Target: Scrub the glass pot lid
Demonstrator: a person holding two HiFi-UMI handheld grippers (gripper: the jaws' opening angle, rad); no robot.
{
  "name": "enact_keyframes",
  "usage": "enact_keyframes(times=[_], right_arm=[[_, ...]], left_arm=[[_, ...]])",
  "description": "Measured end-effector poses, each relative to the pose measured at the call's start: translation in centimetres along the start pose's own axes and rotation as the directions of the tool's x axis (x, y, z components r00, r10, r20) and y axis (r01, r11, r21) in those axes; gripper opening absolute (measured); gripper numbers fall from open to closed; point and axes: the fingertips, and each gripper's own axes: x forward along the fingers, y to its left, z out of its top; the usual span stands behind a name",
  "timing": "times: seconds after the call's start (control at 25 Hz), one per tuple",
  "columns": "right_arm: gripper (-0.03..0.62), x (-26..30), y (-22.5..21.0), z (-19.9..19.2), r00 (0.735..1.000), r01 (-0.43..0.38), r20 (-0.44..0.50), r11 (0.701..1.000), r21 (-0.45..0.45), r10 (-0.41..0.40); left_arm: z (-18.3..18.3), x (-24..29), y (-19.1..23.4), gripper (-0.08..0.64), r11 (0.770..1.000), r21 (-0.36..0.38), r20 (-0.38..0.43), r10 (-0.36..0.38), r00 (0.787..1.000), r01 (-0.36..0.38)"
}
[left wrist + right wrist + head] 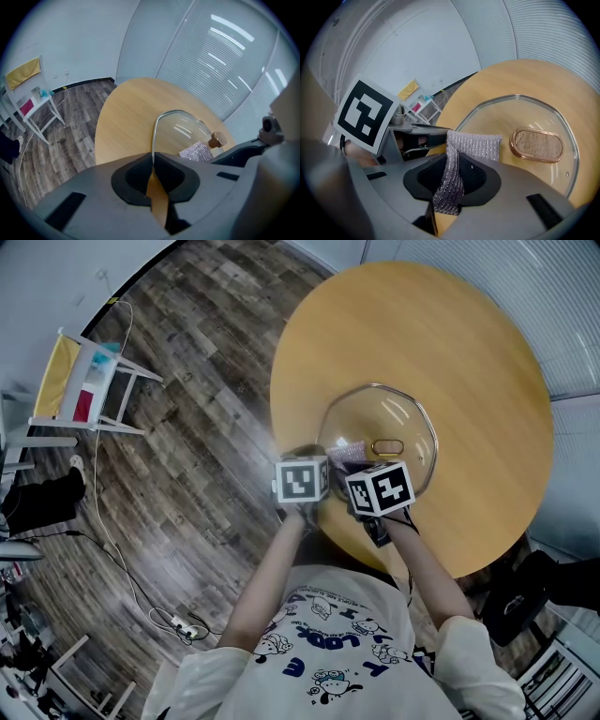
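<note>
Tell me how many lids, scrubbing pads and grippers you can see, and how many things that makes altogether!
lid: 1
scrubbing pad: 1
grippers: 2 (left gripper shut on the lid's rim, right gripper shut on the scrubbing pad)
total: 4

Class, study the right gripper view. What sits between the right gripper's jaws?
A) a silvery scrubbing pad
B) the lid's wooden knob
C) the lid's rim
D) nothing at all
A: the right gripper is shut on the silvery scrubbing pad, which folds out over the glass pot lid. The left gripper is the one pinching the lid's rim.
</note>
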Motion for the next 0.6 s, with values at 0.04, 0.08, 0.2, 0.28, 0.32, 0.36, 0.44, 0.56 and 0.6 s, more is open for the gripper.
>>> enact_keyframes(times=[0.04,0.08,0.2,0.28,0.32,0.36,0.44,0.56,0.6], right_arm=[[0.086,0.0,0.0,0.1,1.0,-0.001,0.001,1.0,0.003,0.001],[0.086,0.0,0.1,0.2,1.0,-0.002,0.003,1.0,0.005,0.002],[0.086,0.2,0.1,0.6,1.0,-0.004,0.006,1.0,0.01,0.004],[0.086,0.4,0.0,1.0,1.0,-0.004,0.005,1.0,0.009,0.004],[0.086,0.5,-0.1,1.2,1.0,-0.004,0.004,1.0,0.008,0.004],[0.086,0.6,-0.2,1.5,1.0,-0.004,0.002,1.0,0.006,0.004],[0.086,0.6,-0.2,1.9,1.0,-0.007,-0.002,1.0,0.004,0.007],[0.086,0.7,-0.2,2.6,1.0,-0.012,-0.007,1.0,0.006,0.012],[0.086,0.7,-0.2,2.7,1.0,-0.012,-0.01,1.0,0.005,0.012]], left_arm=[[0.0,0.0,0.0,0.028,1.0,0.0,0.0,0.001,1.0,-0.001],[-0.1,-0.1,0.0,0.028,1.0,0.001,0.0,0.001,1.0,-0.001],[-0.2,-0.1,0.1,0.028,1.0,0.004,0.003,0.002,1.0,-0.002],[-0.1,0.0,0.1,0.028,1.0,0.004,0.004,0.002,1.0,-0.002],[-0.1,0.1,0.1,0.028,1.0,0.003,0.002,0.002,1.0,-0.002],[-0.1,0.2,0.1,0.028,1.0,0.003,0.0,0.003,1.0,-0.003],[0.0,0.2,0.1,0.028,1.0,0.005,-0.006,0.004,1.0,-0.004],[0.1,0.1,0.1,0.028,1.0,0.006,-0.006,-0.002,1.0,0.002],[0.1,0.0,0.0,0.028,1.0,0.006,-0.004,-0.004,1.0,0.004]])
